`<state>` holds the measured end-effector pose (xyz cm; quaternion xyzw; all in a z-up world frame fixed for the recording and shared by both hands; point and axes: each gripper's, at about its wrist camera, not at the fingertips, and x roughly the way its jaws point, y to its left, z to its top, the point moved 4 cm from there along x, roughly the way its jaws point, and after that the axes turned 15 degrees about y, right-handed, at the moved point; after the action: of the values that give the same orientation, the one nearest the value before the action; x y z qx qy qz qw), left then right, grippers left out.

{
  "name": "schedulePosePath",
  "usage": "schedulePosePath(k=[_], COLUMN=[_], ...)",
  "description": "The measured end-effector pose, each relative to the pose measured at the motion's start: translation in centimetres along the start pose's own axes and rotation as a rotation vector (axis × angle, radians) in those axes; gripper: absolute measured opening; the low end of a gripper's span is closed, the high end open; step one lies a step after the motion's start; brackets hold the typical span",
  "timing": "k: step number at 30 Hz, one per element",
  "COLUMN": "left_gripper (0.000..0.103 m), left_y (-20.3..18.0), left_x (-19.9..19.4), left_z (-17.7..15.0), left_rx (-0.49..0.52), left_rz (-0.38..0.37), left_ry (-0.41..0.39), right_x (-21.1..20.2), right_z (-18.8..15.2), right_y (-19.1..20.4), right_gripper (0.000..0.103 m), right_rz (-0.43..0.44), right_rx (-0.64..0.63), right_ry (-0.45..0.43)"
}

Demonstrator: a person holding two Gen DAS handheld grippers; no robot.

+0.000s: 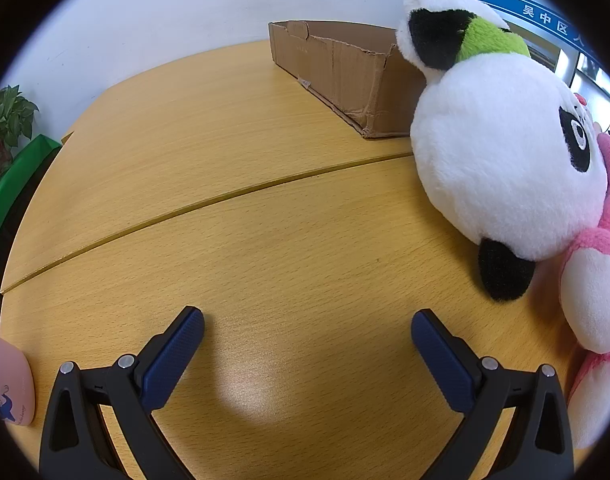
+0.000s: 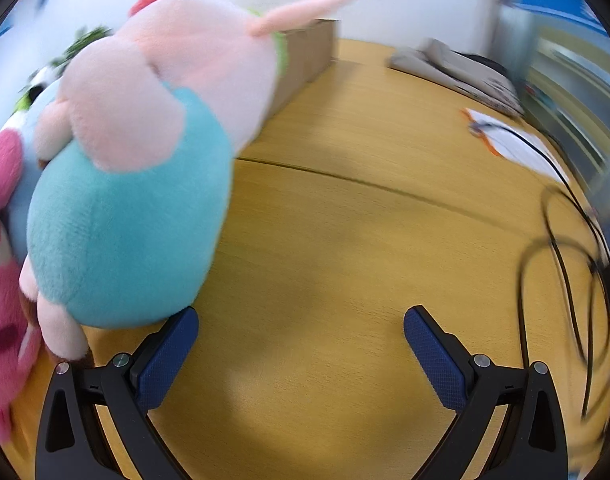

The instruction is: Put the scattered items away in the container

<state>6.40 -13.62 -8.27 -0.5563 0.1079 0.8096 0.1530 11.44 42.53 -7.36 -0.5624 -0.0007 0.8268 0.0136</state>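
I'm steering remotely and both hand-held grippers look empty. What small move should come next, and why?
Probably shift the right hand-held gripper a little to its left and around the pig plush. Both it and the left hand-held gripper are open over bare table, holding nothing. The pig sits just beyond the right one's left finger, and the cardboard box waits behind the toys.

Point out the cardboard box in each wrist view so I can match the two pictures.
Left wrist: the box sits at top centre-right on the far table, its right end hidden behind the panda.
Right wrist: only a strip of the box shows at top centre, behind the pig plush.
Shared landmark: the seam across the tabletop, in front of the box.
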Motion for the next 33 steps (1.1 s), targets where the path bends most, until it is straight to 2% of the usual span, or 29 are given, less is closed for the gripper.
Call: schedulePosePath(k=[4,9,13,16,18,20,23,25,27,29,31,33], left_gripper=[0.103,0.103,0.102,0.102,0.102,0.102,0.102,0.102,0.102,0.102,0.102,0.102], left_y=[-0.1,-0.6,-2.6,-3.9,-4.7,-6.2,-10.4,-13.7,-16.6,-19.9,-23.3,-25.7], left_x=[0.0,-0.4,-1.7,-5.6,-9.2,-12.3,-15.2,-17.0,-17.7,-17.6,-16.4,-14.3], left_z=[0.0,-0.6,-3.3,-6.5,-8.4,-9.5,-9.1,-8.0,-6.1,-4.0,-2.4,-1.7], left_rx=[-0.006,-0.064,-0.054,-0.128,-0.231,-0.321,-0.344,-0.295,-0.238,-0.171,-0.12,-0.077], left_rz=[0.002,0.025,0.008,-0.017,-0.031,-0.006,0.034,0.0,-0.075,-0.14,-0.171,-0.176], left_ry=[0.0,0.0,-0.011,-0.138,-0.238,-0.303,-0.36,-0.413,-0.441,-0.439,-0.416,-0.385], right_x=[-0.7,-0.9,-1.8,-3.8,-6.4,-9.8,-15.4,-18.1,-20.0,-20.5,-19.4,-16.4], right_z=[-1.7,-2.2,-4.2,-7.0,-8.8,-9.8,-9.7,-8.8,-7.6,-6.8,-5.9,-5.3], right_y=[0.4,0.7,0.8,0.7,1.3,2.4,6.0,9.7,14.2,18.5,22.0,24.4], right_gripper=[0.103,0.103,0.103,0.103,0.103,0.103,0.103,0.103,0.103,0.103,0.103,0.103], right_rz=[-0.053,-0.065,-0.075,-0.134,-0.142,-0.113,0.004,0.101,0.163,0.199,0.228,0.221], right_rx=[0.133,0.143,0.173,0.18,0.173,0.173,0.159,0.094,0.009,-0.037,-0.055,-0.047], right_ry=[0.002,0.004,0.021,0.013,-0.04,-0.116,-0.279,-0.365,-0.435,-0.462,-0.455,-0.384])
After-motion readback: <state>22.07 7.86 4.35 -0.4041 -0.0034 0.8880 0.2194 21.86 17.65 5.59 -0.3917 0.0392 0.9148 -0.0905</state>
